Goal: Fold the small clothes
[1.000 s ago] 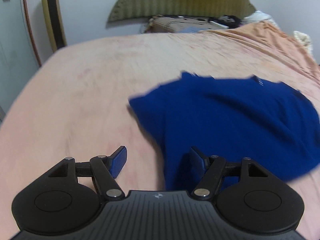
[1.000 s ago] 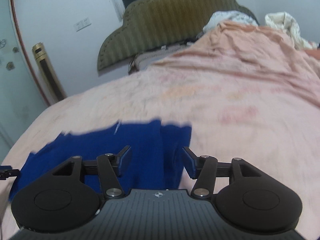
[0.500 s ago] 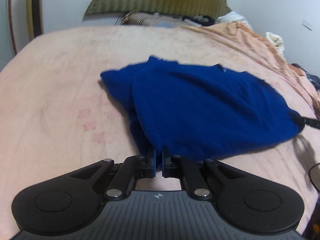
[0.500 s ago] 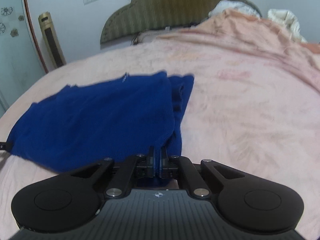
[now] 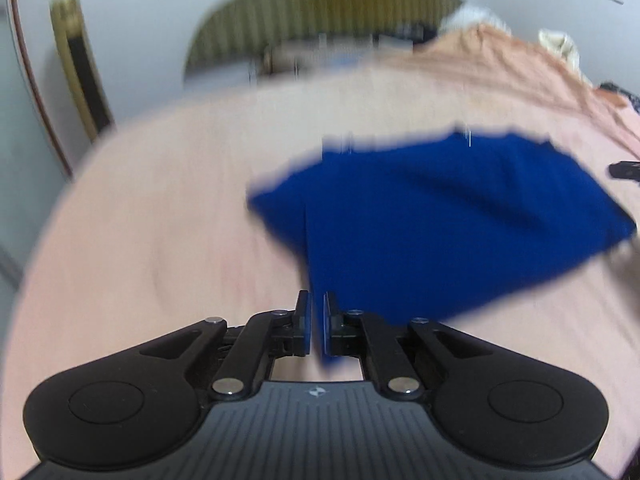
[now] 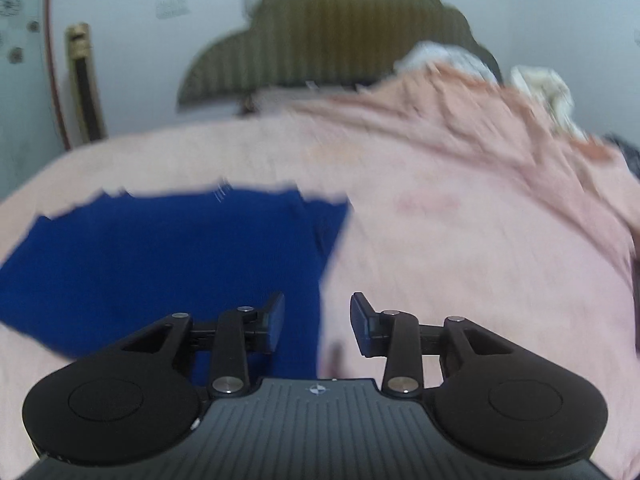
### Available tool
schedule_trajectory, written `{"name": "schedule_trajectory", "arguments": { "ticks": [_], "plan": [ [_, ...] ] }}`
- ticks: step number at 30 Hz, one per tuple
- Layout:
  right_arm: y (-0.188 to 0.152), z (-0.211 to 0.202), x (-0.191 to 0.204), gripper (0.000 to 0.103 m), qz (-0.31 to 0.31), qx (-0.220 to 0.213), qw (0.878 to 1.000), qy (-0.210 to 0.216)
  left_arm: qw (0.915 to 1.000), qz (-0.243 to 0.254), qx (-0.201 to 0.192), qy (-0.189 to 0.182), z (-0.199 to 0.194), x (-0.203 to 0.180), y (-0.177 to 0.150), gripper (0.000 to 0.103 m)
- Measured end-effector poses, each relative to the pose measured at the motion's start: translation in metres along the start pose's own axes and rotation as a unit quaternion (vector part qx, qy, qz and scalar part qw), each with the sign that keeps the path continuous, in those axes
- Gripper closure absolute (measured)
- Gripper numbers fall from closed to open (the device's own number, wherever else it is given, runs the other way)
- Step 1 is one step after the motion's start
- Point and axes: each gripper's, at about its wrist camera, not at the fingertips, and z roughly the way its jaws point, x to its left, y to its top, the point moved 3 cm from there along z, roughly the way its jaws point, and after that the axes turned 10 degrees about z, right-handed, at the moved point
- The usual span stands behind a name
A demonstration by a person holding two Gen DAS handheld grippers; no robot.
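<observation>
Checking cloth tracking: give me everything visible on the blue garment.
The blue garment is a plain, deep-blue, soft-looking cloth lying mostly flat on the pink bedspread, with a folded-over flap along one side. Its near corner runs up between the closed pads of the left gripper, apparently pinched. The right gripper has just been opening; its pads are apart, with a cloth edge between them, not pressed. Motion blur hides finer detail.

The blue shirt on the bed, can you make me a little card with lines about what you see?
garment: blue shirt, lying on the bed, partly folded
surface: pink bedspread
left gripper: shut, a bit of blue cloth at its tips
right gripper: jaws apart and just been opening, shirt edge below them, pads not pressing it
behind the bed: olive headboard
picture quality: blurry
</observation>
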Motion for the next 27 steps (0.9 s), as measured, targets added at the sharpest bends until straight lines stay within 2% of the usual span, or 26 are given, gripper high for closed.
{"name": "schedule_trajectory", "arguments": {
  "ticks": [3,5,6,8,9,11,12,13,14,15,17,19,21,22,24,25,27],
  "plan": [
    [0.023,0.025,0.033,0.062,-0.036,-0.011,0.999,0.032,0.9987,0.038,-0.021,0.026,0.018,-0.024,0.041,0.077],
    [0.034,0.056,0.053,0.060,-0.042,0.000,0.998,0.048,0.9976,0.052,-0.033,0.032,0.045,-0.040,0.062,0.045],
    [0.038,0.073,0.061,0.060,-0.037,0.012,0.997,0.060,0.9971,0.057,-0.033,0.037,0.060,-0.046,0.069,0.042],
    [0.042,0.107,0.072,0.062,-0.033,0.036,0.996,0.073,0.9950,0.069,-0.020,0.069,0.092,-0.054,0.074,0.043],
    [0.044,0.122,0.076,0.062,-0.036,0.043,0.996,0.066,0.9938,0.072,-0.002,0.085,0.109,-0.055,0.072,0.043],
    [0.046,0.155,0.070,0.061,-0.037,0.054,0.997,0.027,0.9929,0.062,0.042,0.092,0.134,-0.052,0.059,0.043],
    [0.048,0.167,0.060,0.059,-0.031,0.053,0.998,0.012,0.9935,0.048,0.048,0.092,0.137,-0.049,0.053,0.043],
    [0.052,0.173,0.046,0.060,-0.009,0.040,0.999,0.007,0.9950,0.035,0.034,0.088,0.130,-0.047,0.052,0.044],
    [0.055,0.174,0.037,0.064,0.009,0.041,0.999,-0.003,0.9957,0.031,0.030,0.082,0.124,-0.047,0.052,0.044],
    [0.060,0.170,0.033,0.064,0.024,0.043,0.999,-0.005,0.9962,0.026,0.023,0.080,0.118,-0.047,0.054,0.044],
    [0.061,0.154,0.045,0.054,0.007,0.021,1.000,-0.003,0.9965,0.021,0.007,0.081,0.114,-0.050,0.062,0.042],
    [0.051,0.143,0.071,0.047,-0.035,0.016,0.999,0.030,0.9958,0.018,0.014,0.089,0.119,-0.054,0.066,0.041],
    [0.039,0.140,0.094,0.043,-0.058,0.035,0.995,0.076,0.9952,0.011,0.032,0.092,0.126,-0.055,0.066,0.041],
    [0.033,0.142,0.102,0.038,-0.074,0.044,0.993,0.078,0.9951,0.004,0.039,0.090,0.134,-0.057,0.068,0.041],
    [0.022,0.154,0.114,0.028,-0.121,0.050,0.991,0.025,0.9950,-0.009,0.042,0.090,0.133,-0.058,0.064,0.041],
    [0.021,0.156,0.112,0.022,-0.120,0.042,0.992,0.004,0.9949,-0.011,0.040,0.091,0.130,-0.059,0.063,0.040],
    [0.024,0.146,0.109,0.026,-0.089,0.039,0.995,-0.004,0.9947,-0.008,0.038,0.095,0.126,-0.062,0.059,0.038]
  ]
}}
